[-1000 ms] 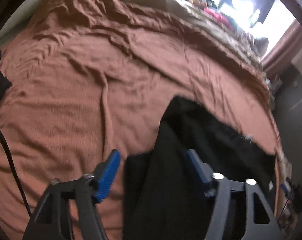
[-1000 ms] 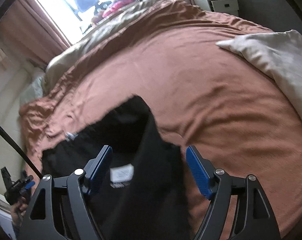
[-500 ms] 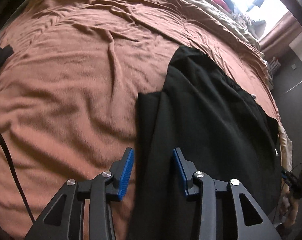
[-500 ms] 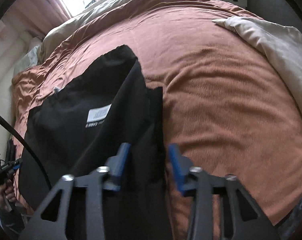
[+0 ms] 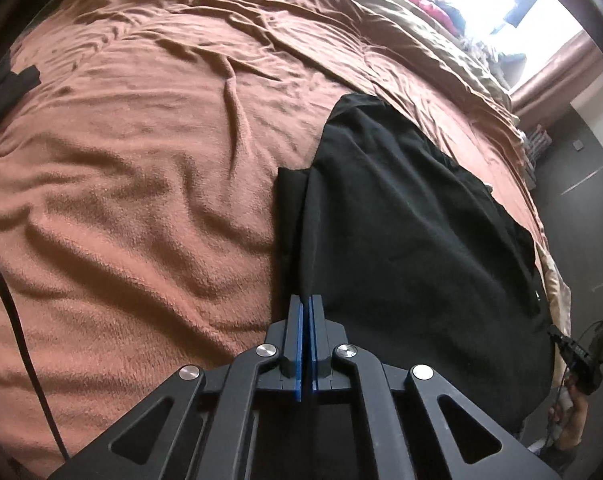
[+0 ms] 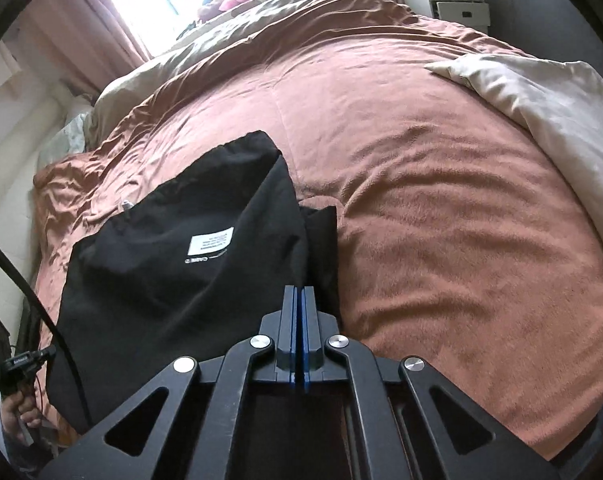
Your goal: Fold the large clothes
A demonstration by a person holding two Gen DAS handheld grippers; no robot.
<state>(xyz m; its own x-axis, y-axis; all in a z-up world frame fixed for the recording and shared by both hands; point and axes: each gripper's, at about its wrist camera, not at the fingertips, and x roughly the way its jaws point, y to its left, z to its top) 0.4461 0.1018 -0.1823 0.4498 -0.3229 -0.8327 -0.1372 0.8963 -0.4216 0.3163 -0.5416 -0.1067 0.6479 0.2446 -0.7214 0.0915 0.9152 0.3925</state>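
A large black garment (image 5: pixel 413 240) lies spread on a bed with a rust-brown blanket (image 5: pixel 141 168). My left gripper (image 5: pixel 306 300) is shut on a raised ridge of the garment's near edge. In the right wrist view the same black garment (image 6: pixel 173 264) shows a white label (image 6: pixel 211 242) on its inner side. My right gripper (image 6: pixel 298 290) is shut on a pinched fold of its near edge. A narrow flap of the garment (image 6: pixel 321 236) lies on the blanket (image 6: pixel 441 220) beside that fold.
A cream pillow (image 6: pixel 549 96) lies at the right side of the bed. A beige cover (image 5: pixel 433 36) runs along the far edge under a bright window. A white drawer unit (image 6: pixel 449 8) stands beyond the bed. A dark cloth (image 5: pixel 9 88) lies at the left edge.
Both grippers were open over the garment a second ago. They have lowered toward its near edge and closed on folds of the fabric.
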